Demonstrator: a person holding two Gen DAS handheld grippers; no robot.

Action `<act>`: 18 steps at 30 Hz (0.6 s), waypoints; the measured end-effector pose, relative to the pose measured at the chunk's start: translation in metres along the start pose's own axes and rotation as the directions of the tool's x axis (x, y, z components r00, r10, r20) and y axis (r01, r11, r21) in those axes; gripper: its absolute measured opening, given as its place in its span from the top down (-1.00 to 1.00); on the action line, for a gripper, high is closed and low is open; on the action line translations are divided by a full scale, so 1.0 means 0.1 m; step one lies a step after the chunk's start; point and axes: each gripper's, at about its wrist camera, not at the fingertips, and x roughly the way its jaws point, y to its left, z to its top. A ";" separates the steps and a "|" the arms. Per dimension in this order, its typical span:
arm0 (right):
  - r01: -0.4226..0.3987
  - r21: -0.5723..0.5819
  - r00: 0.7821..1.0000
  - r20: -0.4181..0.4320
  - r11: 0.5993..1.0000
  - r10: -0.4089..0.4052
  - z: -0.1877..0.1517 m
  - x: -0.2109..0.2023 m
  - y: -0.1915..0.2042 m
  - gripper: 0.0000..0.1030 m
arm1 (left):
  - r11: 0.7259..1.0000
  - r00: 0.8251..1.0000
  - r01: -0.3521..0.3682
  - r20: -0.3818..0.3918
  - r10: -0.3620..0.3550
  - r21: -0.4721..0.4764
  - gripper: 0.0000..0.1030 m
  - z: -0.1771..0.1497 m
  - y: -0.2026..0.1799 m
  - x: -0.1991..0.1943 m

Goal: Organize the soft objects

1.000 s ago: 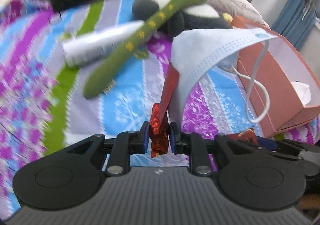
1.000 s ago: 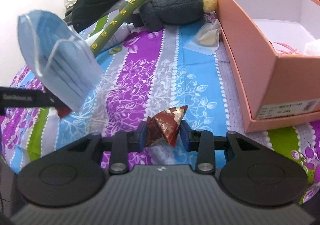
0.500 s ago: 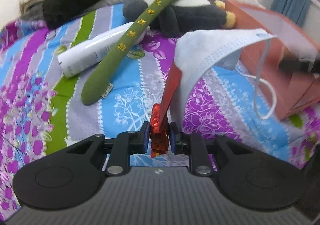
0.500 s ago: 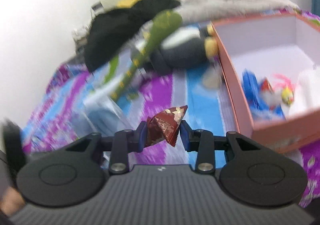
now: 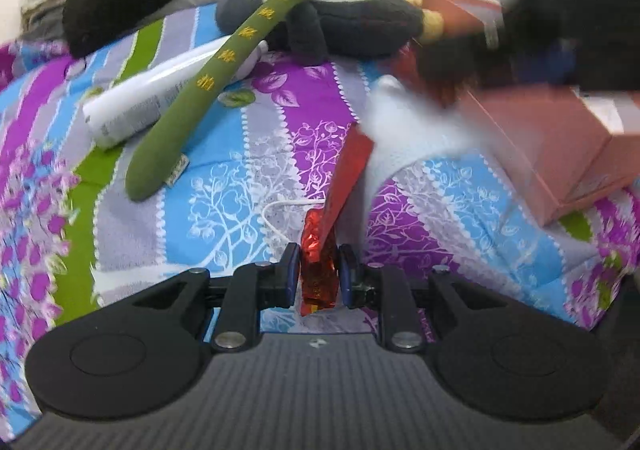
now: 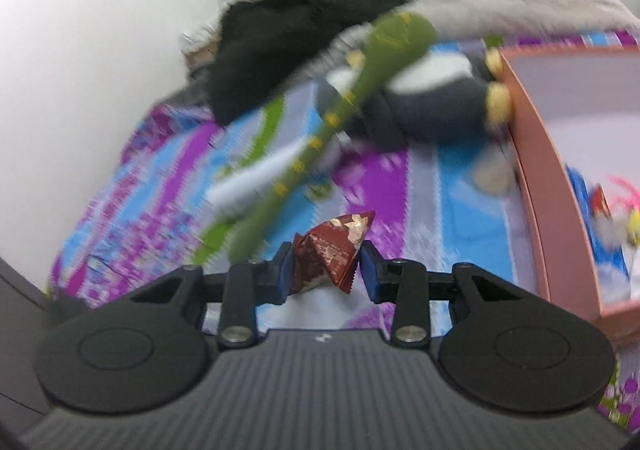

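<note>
Left gripper (image 5: 319, 276): its fingers (image 5: 289, 275) pinch the crumpled lower end of a red foil wrapper (image 5: 320, 270).
Red foil wrapper, axis: long and narrow, running up and away from the fingers, leaning slightly right; its far end carries a flat red flap.
Face mask (image 5: 404, 138): pale, blurred, draped over the wrapper's far end, just right of and beyond the fingers; a white ear loop (image 5: 280, 214) lies on the bedspread just ahead of the left finger.
Right gripper (image 6: 325, 270): its fingers (image 6: 370, 270) clamp a dark red pyramid-shaped packet (image 6: 332, 250) from both sides.
Packet, axis: squat, one pointed corner aimed up and right past the fingertips, its serrated edge low near the right finger.
Green plush stick (image 5: 240, 62): well ahead and left of the left fingers, long axis slanting from lower left to upper right, its round head resting on a black-and-white plush toy (image 5: 352, 22).
White tube (image 5: 160, 102): beneath the green stick, same slant.
Pink box (image 6: 552, 186): open, to the right of the right fingers; small items inside are too blurred to tell.
Bedspread (image 5: 224, 190): striped, floral, beneath everything.
</note>
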 end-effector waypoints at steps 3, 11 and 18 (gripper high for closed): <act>0.012 0.015 0.999 -0.041 1.000 -0.011 -0.14 0.10 -0.09 0.25 | 0.998 1.000 0.024 -0.004 -0.025 -0.066 0.54 -0.01 0.12 0.01; 0.021 0.029 0.992 -0.121 0.999 -0.018 -0.48 0.37 -0.22 0.25 | 0.982 0.996 0.084 0.005 -0.085 -0.171 0.54 -0.01 0.27 0.00; -0.003 0.036 0.987 -0.162 0.999 0.009 -0.65 0.58 -0.28 0.27 | 0.982 0.998 0.064 0.011 -0.063 -0.176 0.54 -0.02 0.29 -0.03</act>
